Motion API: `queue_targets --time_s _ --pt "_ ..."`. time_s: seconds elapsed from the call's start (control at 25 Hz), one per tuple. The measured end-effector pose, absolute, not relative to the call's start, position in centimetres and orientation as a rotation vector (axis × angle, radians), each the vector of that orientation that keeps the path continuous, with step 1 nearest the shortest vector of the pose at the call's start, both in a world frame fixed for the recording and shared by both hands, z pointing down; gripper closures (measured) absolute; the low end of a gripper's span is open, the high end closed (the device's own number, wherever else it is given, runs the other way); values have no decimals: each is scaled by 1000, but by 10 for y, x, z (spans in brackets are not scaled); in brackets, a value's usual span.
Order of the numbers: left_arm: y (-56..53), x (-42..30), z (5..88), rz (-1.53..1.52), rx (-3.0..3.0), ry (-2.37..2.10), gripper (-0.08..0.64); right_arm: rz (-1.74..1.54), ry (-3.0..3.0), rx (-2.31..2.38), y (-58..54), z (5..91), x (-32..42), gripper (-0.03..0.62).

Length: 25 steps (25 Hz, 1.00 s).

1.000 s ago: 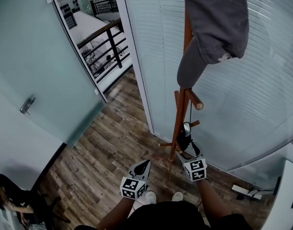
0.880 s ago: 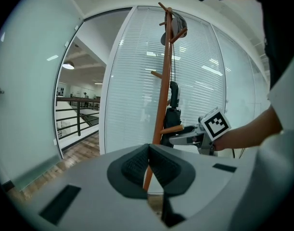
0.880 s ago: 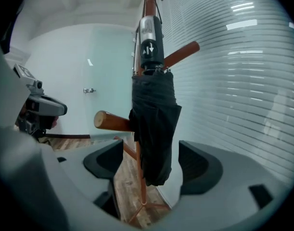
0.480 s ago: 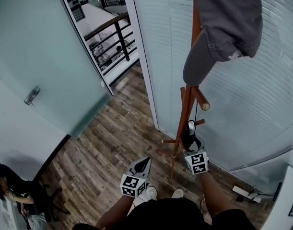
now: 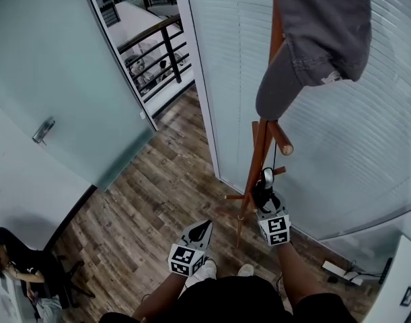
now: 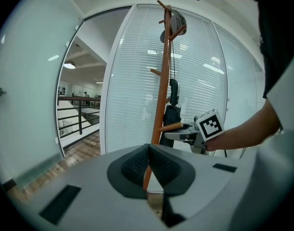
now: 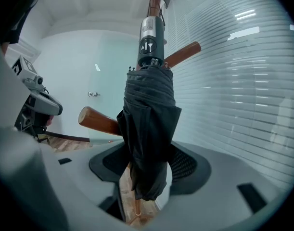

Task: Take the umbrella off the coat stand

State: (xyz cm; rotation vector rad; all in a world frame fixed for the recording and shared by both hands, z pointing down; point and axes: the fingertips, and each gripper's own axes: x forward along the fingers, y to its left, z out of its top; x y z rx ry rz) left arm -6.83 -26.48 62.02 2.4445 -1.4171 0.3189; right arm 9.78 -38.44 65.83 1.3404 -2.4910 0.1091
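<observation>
Item: folded black umbrella (image 7: 149,124), hanging upright on a thin cord against the wooden coat stand (image 5: 259,153), just right of centre in the head view, beside a lower peg (image 7: 96,121). A grey cap (image 5: 313,39) sits on the stand's top, upper right. Your right tongs (image 7: 149,166) are closing, with the umbrella's fabric between them and the pads not visibly pressing it. Your left tongs (image 6: 148,165) are together with nothing in them, low centre in the head view, apart from the stand.
</observation>
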Motion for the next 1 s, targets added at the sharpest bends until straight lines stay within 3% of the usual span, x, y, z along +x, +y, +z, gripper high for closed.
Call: queue_targets --time_s 1.0 --pt "-255 -54 611 290 2507 -1351 548 109 -2493 1382 -318 608 116 351"
